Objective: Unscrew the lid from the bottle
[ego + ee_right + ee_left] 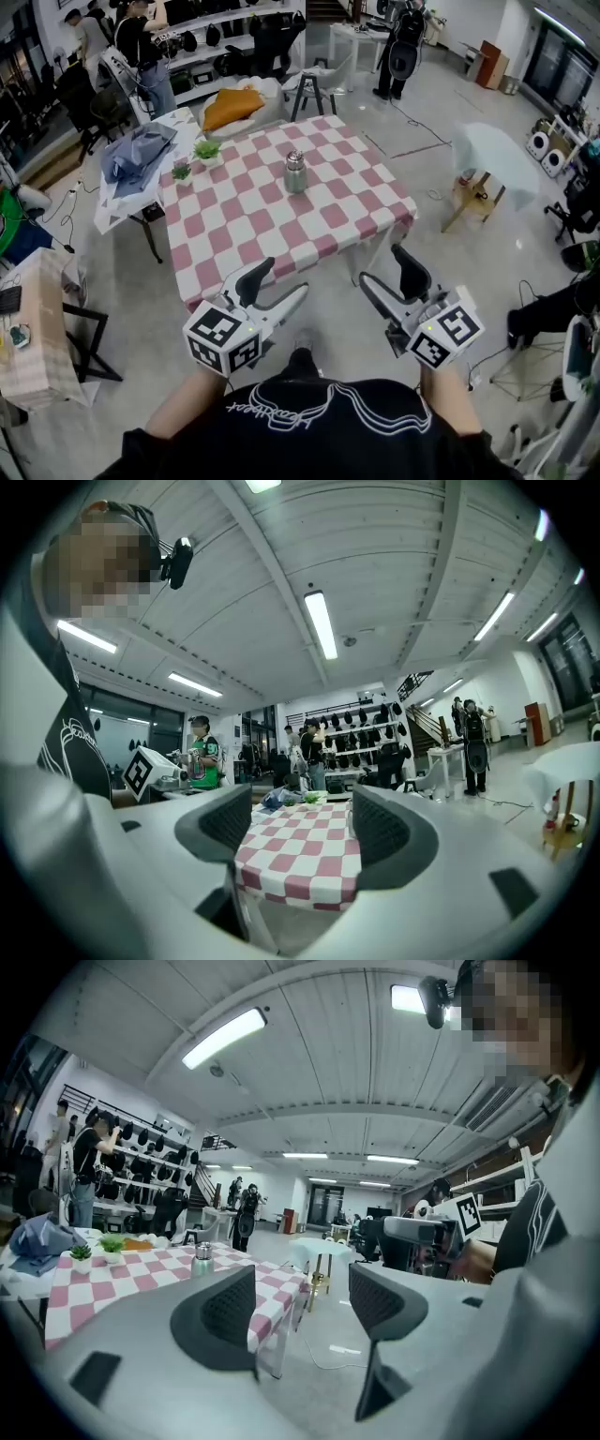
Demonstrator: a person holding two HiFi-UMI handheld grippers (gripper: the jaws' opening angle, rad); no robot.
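A small metal bottle (296, 172) with its lid on stands upright near the far middle of the pink-and-white checked table (319, 225). In the left gripper view the bottle (202, 1260) shows small on the table (150, 1274), far beyond the jaws. My left gripper (281, 281) is held in the air before the table's near edge, open, with nothing between its jaws (302, 1302). My right gripper (384, 267) hovers beside it, also open and empty (302, 827), facing the table (305, 850). Both are well short of the bottle.
Two small potted plants (206, 148) stand at the table's far left corner. A blue cloth (139, 152) and an orange cushion (232, 105) lie on tables behind. A stool (314, 89), a pale round table (492, 155) and several people are around the room.
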